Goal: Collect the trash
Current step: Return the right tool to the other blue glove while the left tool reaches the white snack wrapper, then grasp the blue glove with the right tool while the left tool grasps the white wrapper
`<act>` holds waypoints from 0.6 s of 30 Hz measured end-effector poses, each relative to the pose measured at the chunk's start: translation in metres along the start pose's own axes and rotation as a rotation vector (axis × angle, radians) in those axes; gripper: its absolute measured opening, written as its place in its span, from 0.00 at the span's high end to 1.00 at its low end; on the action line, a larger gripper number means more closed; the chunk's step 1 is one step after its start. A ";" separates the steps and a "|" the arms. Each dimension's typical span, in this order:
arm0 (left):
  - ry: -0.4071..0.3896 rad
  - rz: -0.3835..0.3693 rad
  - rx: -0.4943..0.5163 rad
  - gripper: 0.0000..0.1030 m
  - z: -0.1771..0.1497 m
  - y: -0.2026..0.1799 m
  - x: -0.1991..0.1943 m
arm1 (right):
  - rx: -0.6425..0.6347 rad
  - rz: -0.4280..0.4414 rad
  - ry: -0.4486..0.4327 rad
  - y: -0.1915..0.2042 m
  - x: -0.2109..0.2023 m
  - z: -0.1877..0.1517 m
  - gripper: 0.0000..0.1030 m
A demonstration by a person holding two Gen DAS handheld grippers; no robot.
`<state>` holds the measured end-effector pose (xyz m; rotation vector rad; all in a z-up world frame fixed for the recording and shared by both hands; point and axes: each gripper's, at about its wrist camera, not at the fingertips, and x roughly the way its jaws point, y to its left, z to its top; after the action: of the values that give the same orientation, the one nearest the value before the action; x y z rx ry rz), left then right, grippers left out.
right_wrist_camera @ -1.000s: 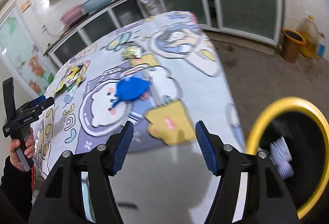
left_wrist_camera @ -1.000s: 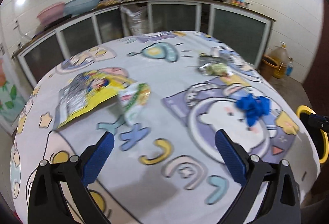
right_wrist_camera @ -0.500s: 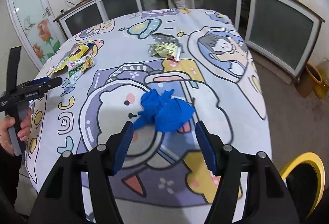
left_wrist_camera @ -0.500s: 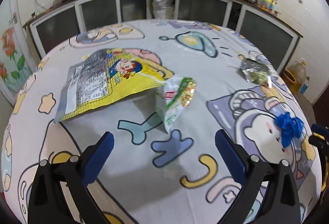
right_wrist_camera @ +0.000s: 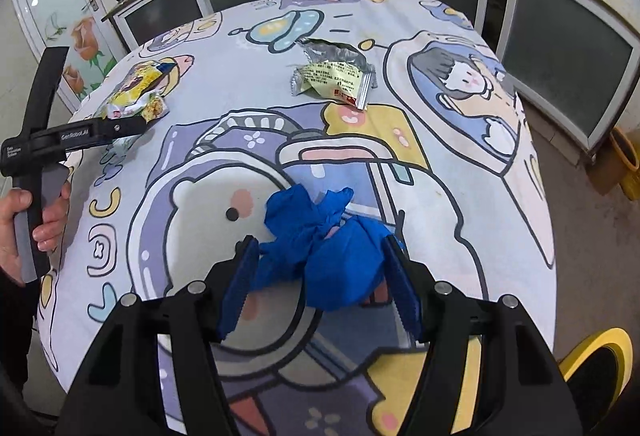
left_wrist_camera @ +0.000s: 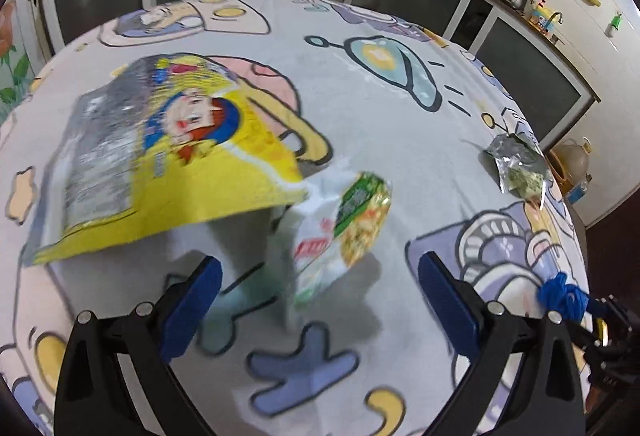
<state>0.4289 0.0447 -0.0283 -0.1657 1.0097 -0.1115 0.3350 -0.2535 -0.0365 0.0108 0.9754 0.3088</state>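
Right tool point(right_wrist_camera: 318, 286) down over the crumpled blue glove point(right_wrist_camera: 320, 248) on the cartoon-print surface point(right_wrist_camera: 460, 176), jaws apart, a blue pad close on either side of the glove, actual contact impossible to call. Left tool point(left_wrist_camera: 316, 306) spread wide with nothing between the jaws, angled down at the small green-and-white wrapper point(left_wrist_camera: 344, 232) tucked against the edge of the big yellow snack bag point(left_wrist_camera: 160, 172). Further back, alone, a silver foil packet point(right_wrist_camera: 334, 74); off the near right corner, lower down, a yellow-rimmed bin point(right_wrist_camera: 596, 372).
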 end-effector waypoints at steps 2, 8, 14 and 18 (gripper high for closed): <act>-0.012 0.018 0.006 0.08 0.005 -0.004 0.007 | 0.004 0.010 0.013 -0.002 0.006 0.002 0.42; -0.024 0.055 0.026 0.43 0.008 -0.013 0.014 | 0.022 0.009 0.028 -0.006 0.017 0.004 0.53; -0.046 0.043 0.054 0.77 0.002 -0.016 0.000 | 0.055 0.070 0.038 -0.008 0.008 0.000 0.83; -0.048 0.001 0.063 0.78 -0.006 -0.017 -0.019 | 0.072 0.101 0.015 -0.005 -0.009 -0.007 0.84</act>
<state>0.4137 0.0306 -0.0125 -0.1104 0.9574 -0.1377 0.3256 -0.2617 -0.0337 0.1241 1.0024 0.3667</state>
